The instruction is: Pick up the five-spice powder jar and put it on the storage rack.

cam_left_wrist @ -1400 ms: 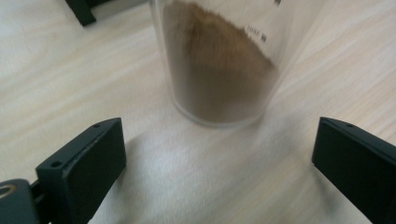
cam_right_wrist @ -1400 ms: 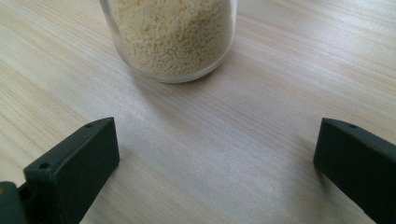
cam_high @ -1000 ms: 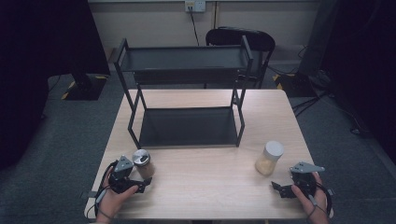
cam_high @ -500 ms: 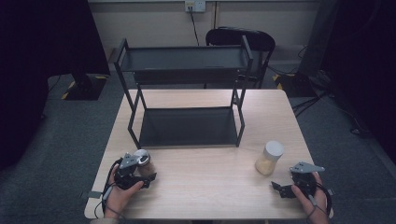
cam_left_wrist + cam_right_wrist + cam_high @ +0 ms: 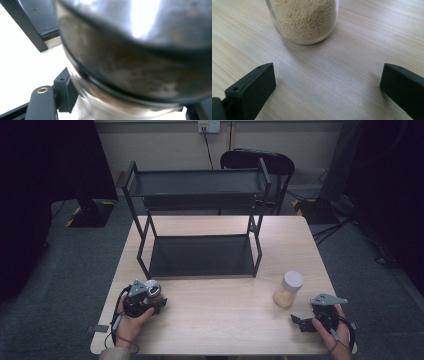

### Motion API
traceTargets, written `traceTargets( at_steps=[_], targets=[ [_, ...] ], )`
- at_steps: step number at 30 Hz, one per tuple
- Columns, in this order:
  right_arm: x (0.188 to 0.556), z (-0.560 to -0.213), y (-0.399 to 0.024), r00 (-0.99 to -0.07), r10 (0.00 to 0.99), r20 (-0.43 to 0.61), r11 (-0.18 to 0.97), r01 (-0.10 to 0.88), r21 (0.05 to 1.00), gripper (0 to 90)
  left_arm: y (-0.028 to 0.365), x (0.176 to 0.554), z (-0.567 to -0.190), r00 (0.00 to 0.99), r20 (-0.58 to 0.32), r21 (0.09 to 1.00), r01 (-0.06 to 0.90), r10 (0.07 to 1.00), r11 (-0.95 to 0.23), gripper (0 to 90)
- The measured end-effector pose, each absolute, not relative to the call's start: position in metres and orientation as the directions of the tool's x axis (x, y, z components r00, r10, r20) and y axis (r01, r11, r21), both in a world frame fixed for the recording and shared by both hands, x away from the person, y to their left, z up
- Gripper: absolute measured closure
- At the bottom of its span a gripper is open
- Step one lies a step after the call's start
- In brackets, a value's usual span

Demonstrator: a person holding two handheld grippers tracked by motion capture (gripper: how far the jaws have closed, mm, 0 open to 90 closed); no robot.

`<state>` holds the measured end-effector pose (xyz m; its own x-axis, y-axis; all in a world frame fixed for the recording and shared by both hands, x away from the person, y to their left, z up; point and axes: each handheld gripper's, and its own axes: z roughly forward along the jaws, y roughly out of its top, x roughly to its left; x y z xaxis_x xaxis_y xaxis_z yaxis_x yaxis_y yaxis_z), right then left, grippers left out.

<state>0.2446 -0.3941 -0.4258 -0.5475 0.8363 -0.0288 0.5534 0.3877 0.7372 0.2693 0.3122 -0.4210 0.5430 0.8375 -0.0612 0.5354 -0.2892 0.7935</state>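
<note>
A small glass jar (image 5: 152, 286) with a silver lid and dark brown contents stands near the table's front left corner. My left gripper (image 5: 151, 296) has just been closing its jaws and is now shut on this jar. In the left gripper view the jar (image 5: 130, 57) sits very close, and the left pad (image 5: 64, 93) presses against its glass. A second jar (image 5: 288, 290) with a white lid holds pale grains at the front right. My right gripper (image 5: 301, 322) rests on the table just behind that jar (image 5: 303, 20), its jaws wide open with bare wood between them.
A black two-tier metal rack (image 5: 200, 185) stands at the middle and back of the wooden table (image 5: 225, 325), its lower shelf (image 5: 200, 256) bare. A black chair (image 5: 262, 162) is behind the table. Dark carpet surrounds it.
My left gripper has slid right up to the dark jar and its jaws have closed around it. The right gripper and the pale jar have stayed where they were.
</note>
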Motion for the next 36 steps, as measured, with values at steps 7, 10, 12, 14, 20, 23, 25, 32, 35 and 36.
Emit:
traceTargets(
  at_steps=[7,10,12,14,20,23,25,32,35,36],
  targets=[
    [0.245,-0.426,-0.394,-0.547,0.836,-0.029,0.388,0.553,0.737,0.0,0.314,0.274,-0.417,0.548,-0.093,0.787,0.552,0.831,-0.276,29.2],
    [0.245,-0.426,-0.394,-0.547,0.836,-0.029,0.388,0.553,0.737,0.0,0.316,0.276,-0.412,0.551,-0.112,0.788,0.557,0.827,-0.264,29.3],
    [0.245,-0.426,-0.394,-0.547,0.836,-0.029,0.388,0.553,0.737,0.0,0.319,0.278,-0.409,0.561,-0.122,0.788,0.556,0.819,-0.264,29.4],
    [0.244,-0.426,-0.394,-0.547,0.837,-0.029,0.388,0.553,0.737,0.0,0.318,0.28,-0.404,0.563,-0.118,0.781,0.561,0.818,-0.274,29.4],
    [0.244,-0.426,-0.394,-0.547,0.837,-0.029,0.387,0.554,0.737,0.0,0.318,0.288,-0.392,0.578,-0.126,0.772,0.567,0.806,-0.286,29.5],
    [0.244,-0.426,-0.394,-0.547,0.837,-0.029,0.387,0.554,0.737,0.0,0.317,0.292,-0.386,0.584,-0.136,0.768,0.573,0.8,-0.288,29.5],
    [0.244,-0.426,-0.394,-0.547,0.837,-0.029,0.387,0.554,0.737,0.0,0.315,0.295,-0.382,0.588,-0.136,0.766,0.573,0.797,-0.292,29.5],
    [0.244,-0.426,-0.394,-0.546,0.837,-0.029,0.387,0.554,0.737,0.0,0.311,0.305,-0.37,0.603,-0.145,0.761,0.574,0.784,-0.302,29.6],
    [0.244,-0.426,-0.394,-0.546,0.837,-0.029,0.387,0.554,0.737,0.0,0.309,0.309,-0.364,0.607,-0.147,0.754,0.58,0.781,-0.308,29.6],
    [0.244,-0.426,-0.394,-0.546,0.837,-0.029,0.387,0.554,0.737,0.0,0.309,0.311,-0.362,0.606,-0.151,0.754,0.581,0.781,-0.306,29.6]
  ],
)
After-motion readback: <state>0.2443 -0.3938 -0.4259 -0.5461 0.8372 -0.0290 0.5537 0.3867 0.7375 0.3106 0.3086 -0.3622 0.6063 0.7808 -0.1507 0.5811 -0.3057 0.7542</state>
